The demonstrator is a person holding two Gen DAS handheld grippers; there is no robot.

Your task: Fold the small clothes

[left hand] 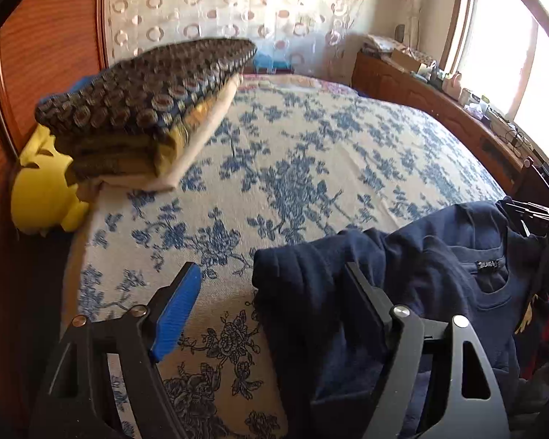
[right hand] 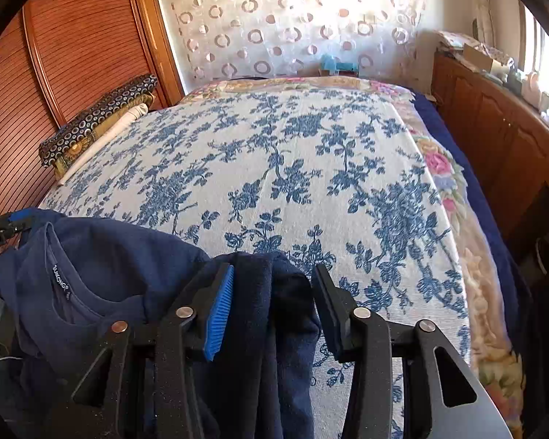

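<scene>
A navy sweatshirt (left hand: 421, 285) of soft, fleecy knit lies rumpled at the near edge of the bed (right hand: 311, 153), its round ribbed neckline turned up so that the small woven label inside the collar shows. One sleeve or side of it is bunched into thick, rounded folds.

The bed is covered with a coarse woven spread, cream with blue flower sprays; along its far and right-hand edges a second, plush blanket with pink roses shows beneath.

The left tongs (left hand: 271, 289) stand wide apart. One finger carries a ribbed blue pad (left hand: 175, 314) over bare bedspread; the other, a flat black plate, sits against or just above the dark folds of the sweatshirt. Nothing is pinched between them.

The right tongs (right hand: 274, 292) are also parted. A fold of the navy fabric runs up through the gap, lying close to the ribbed blue pad (right hand: 219, 314) on one side, while the black finger on the other side stands clear of it over the spread. The pads do not press on the cloth.

Against the ribbed, reddish wooden headboard (right hand: 77, 44) rests a stack of folded textiles (left hand: 146, 109): a dark cloth printed with small rings on top, olive and gold layers under it, a cream one at the bottom. Beside the stack lies a yellow plush toy (left hand: 44, 190). A sheer curtain (right hand: 292, 22) patterned with circles hangs behind the bed, and a wooden cabinet (right hand: 494, 128) with cluttered top runs under the bright window.
</scene>
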